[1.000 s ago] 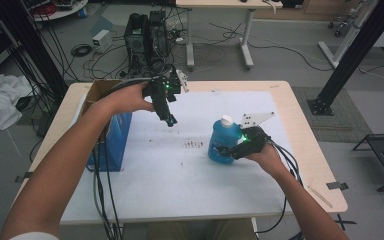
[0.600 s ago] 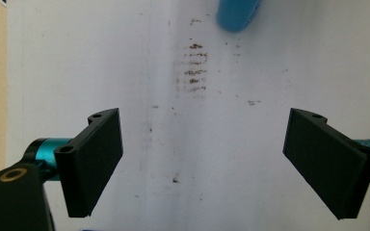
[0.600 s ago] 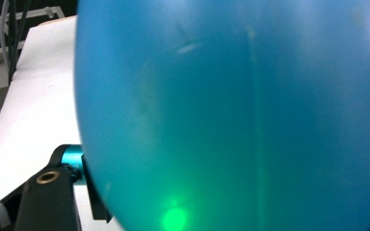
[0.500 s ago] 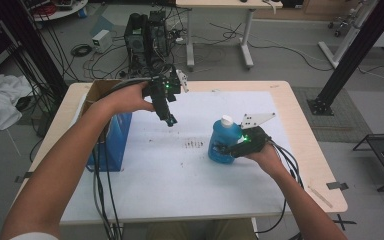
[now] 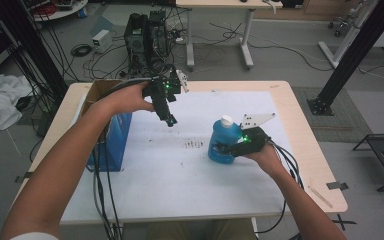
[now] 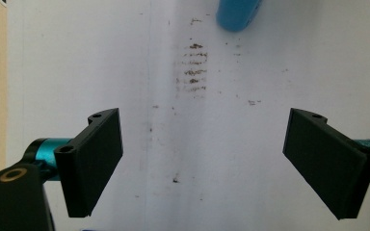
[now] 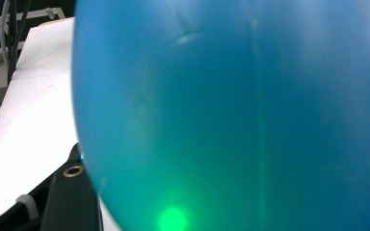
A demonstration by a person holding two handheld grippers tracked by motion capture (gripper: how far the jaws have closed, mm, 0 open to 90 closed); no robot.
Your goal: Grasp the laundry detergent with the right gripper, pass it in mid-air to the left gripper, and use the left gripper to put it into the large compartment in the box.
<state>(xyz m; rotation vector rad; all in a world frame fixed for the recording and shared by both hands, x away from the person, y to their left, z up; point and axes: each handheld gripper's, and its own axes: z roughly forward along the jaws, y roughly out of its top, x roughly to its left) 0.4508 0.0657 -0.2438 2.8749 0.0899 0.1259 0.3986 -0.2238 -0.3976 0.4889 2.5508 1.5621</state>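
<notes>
While the right claw point(image 5: 226, 148) is gripping the blue bottle point(image 5: 221, 142) standing upright on the white counter point(image 5: 180, 185), the left claw point(image 5: 170, 119) is hanging wide open above the counter, well apart from the bottle.

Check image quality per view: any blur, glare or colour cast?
High view: even room light, soft overall, no glare on the white table sheet. Left gripper view: sharp on the left tool, marks on the sheet crisp. Right gripper view: blue bottle too close, out of focus, with a green light reflection low on it.
</notes>
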